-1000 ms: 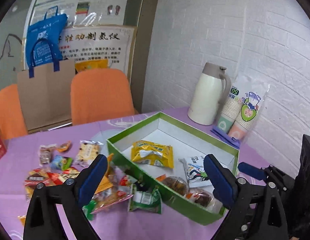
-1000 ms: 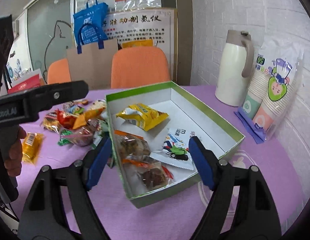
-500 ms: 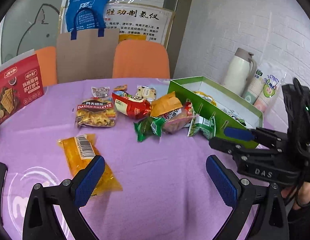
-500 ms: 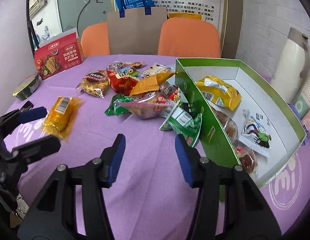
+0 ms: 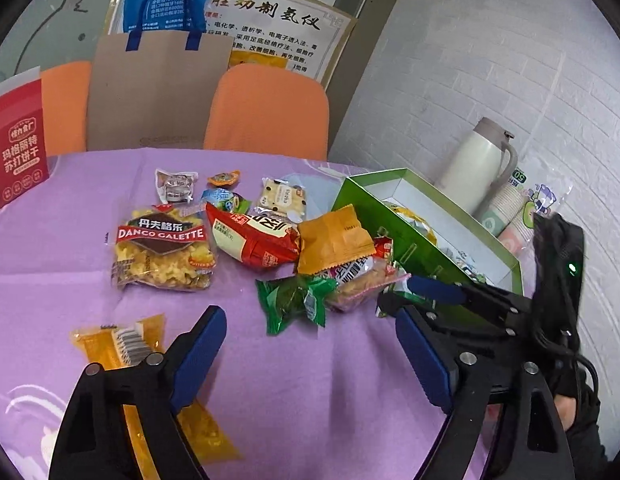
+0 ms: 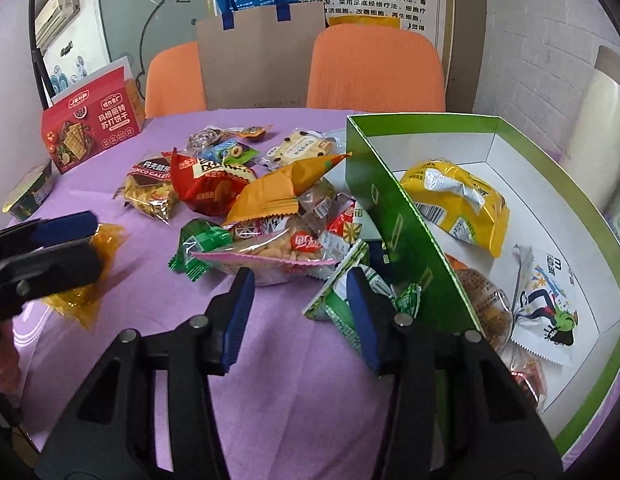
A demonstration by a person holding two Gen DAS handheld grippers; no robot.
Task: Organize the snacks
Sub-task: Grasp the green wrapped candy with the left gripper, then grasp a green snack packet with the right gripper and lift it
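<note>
The green box (image 6: 394, 216) on the purple surface (image 6: 270, 360) holds about 4 snack packets; most snacks (image 5: 246, 236) lie in a pile just beside its left wall, not yet sorted. The left tool (image 5: 310, 356) and right tool (image 6: 300, 312) are both open and empty. The box wall stands between pile and inside; a thermos (image 5: 476, 164) stands behind.

My two wrist views look low across the table (image 5: 270, 380), sharing the snack pile (image 6: 270, 216) and green box (image 5: 394, 232).
</note>
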